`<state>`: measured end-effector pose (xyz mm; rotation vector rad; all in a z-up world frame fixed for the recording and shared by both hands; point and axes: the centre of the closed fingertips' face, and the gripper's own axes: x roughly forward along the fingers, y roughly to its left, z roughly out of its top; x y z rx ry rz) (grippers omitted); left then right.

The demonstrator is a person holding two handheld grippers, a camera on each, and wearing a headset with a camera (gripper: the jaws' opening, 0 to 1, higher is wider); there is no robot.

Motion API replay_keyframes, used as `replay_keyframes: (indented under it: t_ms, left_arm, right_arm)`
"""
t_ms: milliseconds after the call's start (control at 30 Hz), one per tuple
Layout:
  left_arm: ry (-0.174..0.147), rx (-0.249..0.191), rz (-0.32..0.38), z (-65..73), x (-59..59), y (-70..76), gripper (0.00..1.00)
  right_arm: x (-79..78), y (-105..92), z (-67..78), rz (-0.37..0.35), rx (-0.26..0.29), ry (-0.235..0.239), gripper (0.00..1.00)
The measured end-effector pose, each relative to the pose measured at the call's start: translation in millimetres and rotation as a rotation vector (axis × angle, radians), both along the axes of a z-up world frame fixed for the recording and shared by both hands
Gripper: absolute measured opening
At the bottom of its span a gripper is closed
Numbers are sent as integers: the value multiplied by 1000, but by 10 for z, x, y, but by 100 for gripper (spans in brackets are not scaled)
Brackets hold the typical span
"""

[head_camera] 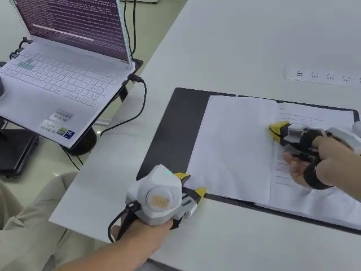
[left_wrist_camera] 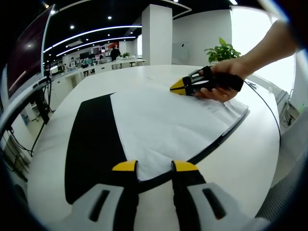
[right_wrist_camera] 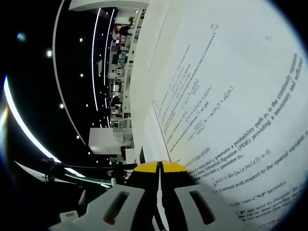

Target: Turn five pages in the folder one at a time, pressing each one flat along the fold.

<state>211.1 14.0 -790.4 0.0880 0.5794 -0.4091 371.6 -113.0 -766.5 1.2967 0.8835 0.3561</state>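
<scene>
A black folder [head_camera: 175, 130] lies open on the white table, a blank turned page [head_camera: 237, 147] spread over its left half and a printed page [head_camera: 316, 116] on its right half. My right gripper [head_camera: 277, 130] is shut, its yellow tips resting on the paper beside the fold. In its own view the right gripper [right_wrist_camera: 159, 167] lies on the printed page [right_wrist_camera: 231, 96]. My left gripper [head_camera: 192, 185] stands open at the folder's near left edge. In its own view the left gripper [left_wrist_camera: 155, 167] straddles the folder's edge [left_wrist_camera: 91, 139], with the blank page [left_wrist_camera: 163, 125] and the right gripper [left_wrist_camera: 180, 86] beyond.
An open laptop [head_camera: 62, 62] sits on a stand at the left, off the table's edge, with a black cable [head_camera: 138, 99] hanging from it. A white power strip [head_camera: 321, 75] lies behind the folder. Bare table runs along the near side.
</scene>
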Motion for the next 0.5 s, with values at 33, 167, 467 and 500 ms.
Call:
replay_keyframes:
  t_ms: [33, 167, 467, 500]
  left_arm:
    - [0, 1, -1, 0, 0, 0, 26]
    - [1, 1, -1, 0, -2, 1, 26]
    - [2, -1, 1, -1, -4, 3, 26]
    - [2, 0, 0, -1, -4, 4, 26]
  right_arm:
    - [-38, -1, -2, 4, 1, 2, 0]
    - [-149, -22, 1, 11, 11, 4, 0]
    - [-391, -23, 5, 68, 33, 7, 0]
    - [-422, -11, 7, 78, 34, 7, 0]
